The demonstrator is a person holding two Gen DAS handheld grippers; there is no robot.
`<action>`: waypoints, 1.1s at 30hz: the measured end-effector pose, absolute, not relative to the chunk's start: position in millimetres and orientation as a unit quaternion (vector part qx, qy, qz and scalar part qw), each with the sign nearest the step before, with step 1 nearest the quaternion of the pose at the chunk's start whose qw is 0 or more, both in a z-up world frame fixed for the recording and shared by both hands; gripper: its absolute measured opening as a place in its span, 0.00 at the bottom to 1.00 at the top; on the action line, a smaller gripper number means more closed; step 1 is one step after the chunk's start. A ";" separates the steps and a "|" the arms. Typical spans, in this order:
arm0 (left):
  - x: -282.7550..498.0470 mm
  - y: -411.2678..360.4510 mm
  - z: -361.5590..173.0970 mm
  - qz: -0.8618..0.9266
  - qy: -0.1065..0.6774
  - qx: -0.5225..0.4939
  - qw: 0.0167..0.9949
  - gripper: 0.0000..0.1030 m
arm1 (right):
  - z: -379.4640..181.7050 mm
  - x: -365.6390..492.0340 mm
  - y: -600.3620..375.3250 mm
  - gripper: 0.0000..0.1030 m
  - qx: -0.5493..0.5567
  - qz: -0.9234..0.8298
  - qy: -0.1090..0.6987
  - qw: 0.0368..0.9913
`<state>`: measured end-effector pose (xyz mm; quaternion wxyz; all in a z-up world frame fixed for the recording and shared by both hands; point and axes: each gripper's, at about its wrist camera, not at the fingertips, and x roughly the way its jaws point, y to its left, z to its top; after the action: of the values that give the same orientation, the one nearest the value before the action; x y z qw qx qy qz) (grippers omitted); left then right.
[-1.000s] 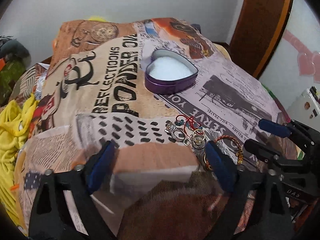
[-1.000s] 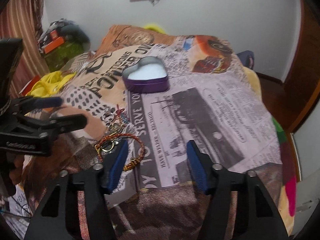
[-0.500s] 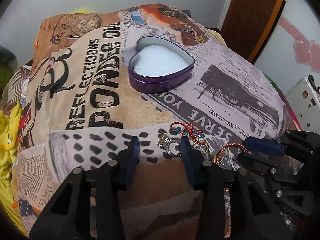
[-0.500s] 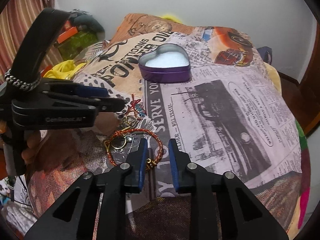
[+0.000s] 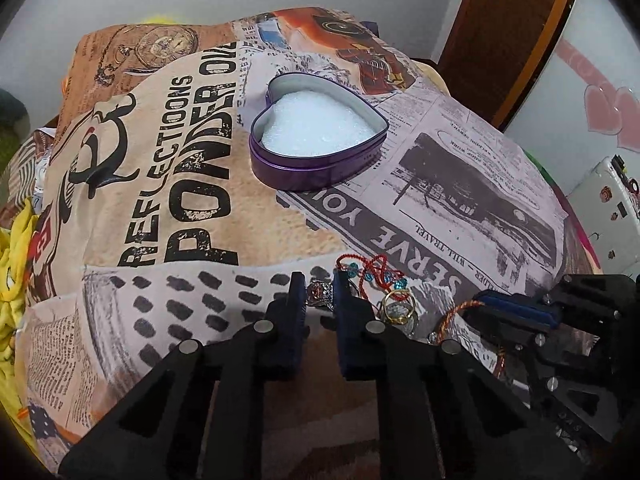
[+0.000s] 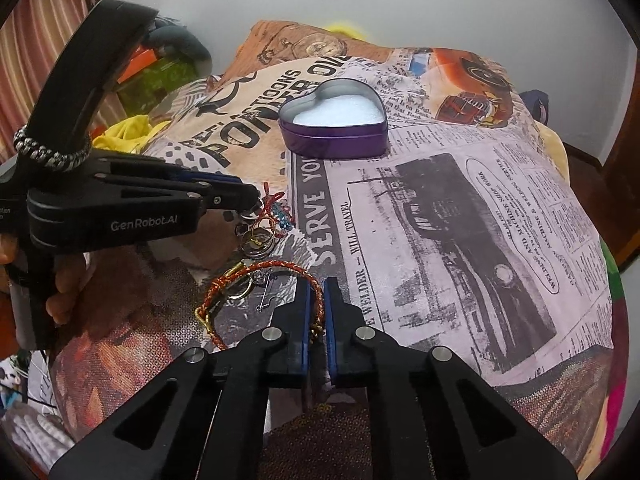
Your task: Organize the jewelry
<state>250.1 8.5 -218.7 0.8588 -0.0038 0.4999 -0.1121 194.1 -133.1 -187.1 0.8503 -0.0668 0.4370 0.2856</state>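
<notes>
A purple heart-shaped tin [image 5: 316, 148] with white padding stands open on the printed blanket; it also shows in the right wrist view [image 6: 334, 130]. A pile of jewelry lies nearer: a silver ring [image 5: 319, 292], a red beaded string [image 5: 372, 270], gold rings [image 5: 398, 306] and an orange braided bracelet [image 6: 260, 280]. My left gripper [image 5: 318, 286] is shut on the silver ring. My right gripper [image 6: 317, 292] is shut on the orange bracelet's right side. The rest of the bracelet lies on the blanket.
The printed blanket [image 6: 460, 208] covers a bed. Yellow cloth [image 5: 12, 256] lies at its left edge. A wooden door [image 5: 508, 36] stands at the back right, a white wall behind. A white appliance [image 5: 604, 208] is at the right.
Both grippers have moved forward into the jewelry pile and closed. The left one closed on the silver ring, the right one on the orange bracelet.
</notes>
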 end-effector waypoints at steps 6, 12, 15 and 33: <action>234.7 14.5 -205.5 -0.104 0.485 -0.005 0.868 0.12 | -176.9 191.6 -135.4 0.05 -0.060 0.281 0.425 0.859; 220.1 20.0 -185.3 -0.094 0.462 -0.008 0.882 0.12 | -160.0 186.5 -138.2 0.05 -0.054 0.275 0.405 0.870; 213.7 22.0 -174.6 -0.090 0.450 -0.009 0.889 0.12 | -150.4 186.2 -140.5 0.05 -0.051 0.269 0.395 0.877; 210.5 22.4 -127.2 -0.078 0.384 -0.021 0.920 0.12 | -96.7 212.4 -138.9 0.05 -0.049 0.237 0.319 0.916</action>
<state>210.5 22.4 -127.2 0.9199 -0.0213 0.3836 -0.0782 212.4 -138.9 -96.7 0.9165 -0.0487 0.3188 0.2369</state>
